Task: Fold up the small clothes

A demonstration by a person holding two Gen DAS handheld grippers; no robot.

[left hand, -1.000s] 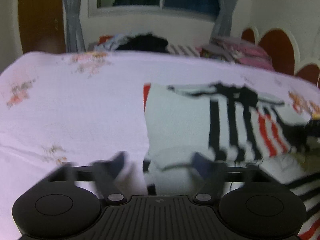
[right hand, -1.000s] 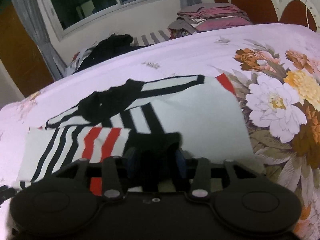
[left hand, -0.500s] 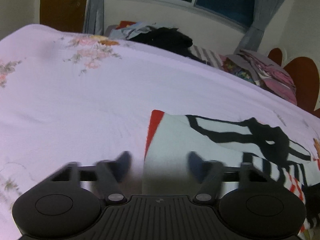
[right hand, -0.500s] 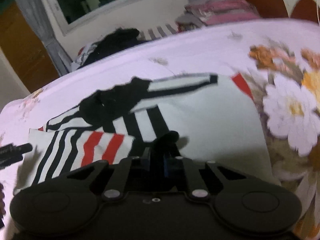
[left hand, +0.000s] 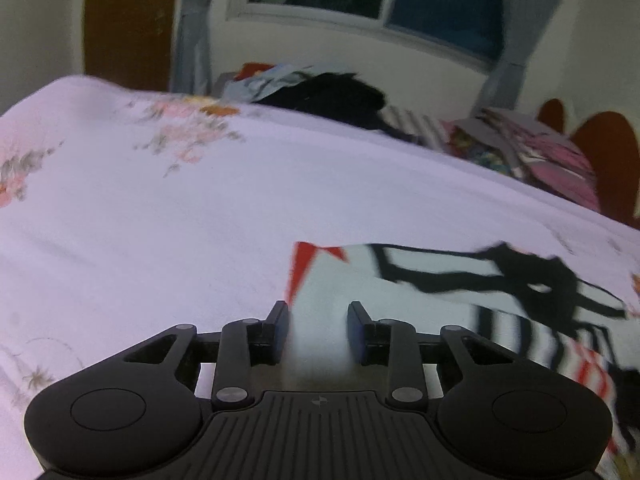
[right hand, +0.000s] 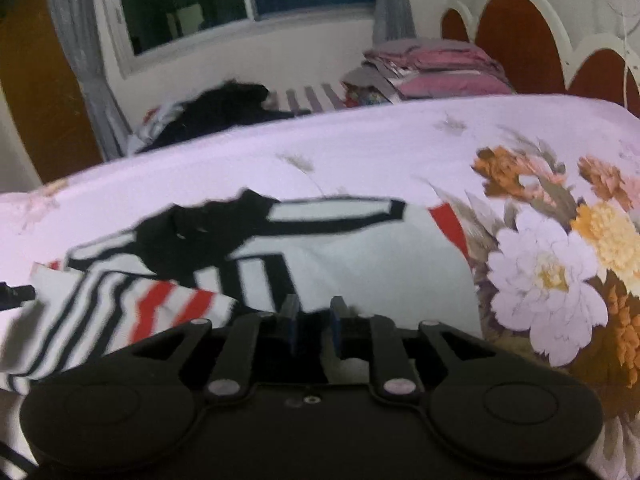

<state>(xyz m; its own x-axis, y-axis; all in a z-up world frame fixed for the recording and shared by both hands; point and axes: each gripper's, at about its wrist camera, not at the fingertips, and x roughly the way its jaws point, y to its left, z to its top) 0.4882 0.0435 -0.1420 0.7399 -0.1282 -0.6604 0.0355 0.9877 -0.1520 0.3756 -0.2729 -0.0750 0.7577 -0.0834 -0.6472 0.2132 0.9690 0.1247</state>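
Note:
A small white garment (left hand: 420,292) with black and red stripes lies flat on the pink floral bedsheet (left hand: 160,220). My left gripper (left hand: 318,320) is low over its left edge by the red trim. Its jaws are closing with white cloth between them, and the pads still show a gap. In the right wrist view the garment (right hand: 380,264) lies spread, with a striped flap folded over at the left. My right gripper (right hand: 314,312) is at the near hem. Its jaws are opening, with dark fabric in the narrow gap between them.
A dark heap of clothes (left hand: 328,96) and a folded pink stack (right hand: 436,68) lie beyond the bed's far edge under the window. A red and white headboard (right hand: 520,48) stands at the right. Bare sheet stretches left of the garment.
My left gripper has moved to the garment's left edge and narrowed its jaws around it. My right gripper closed tight on black fabric, then parted slightly.

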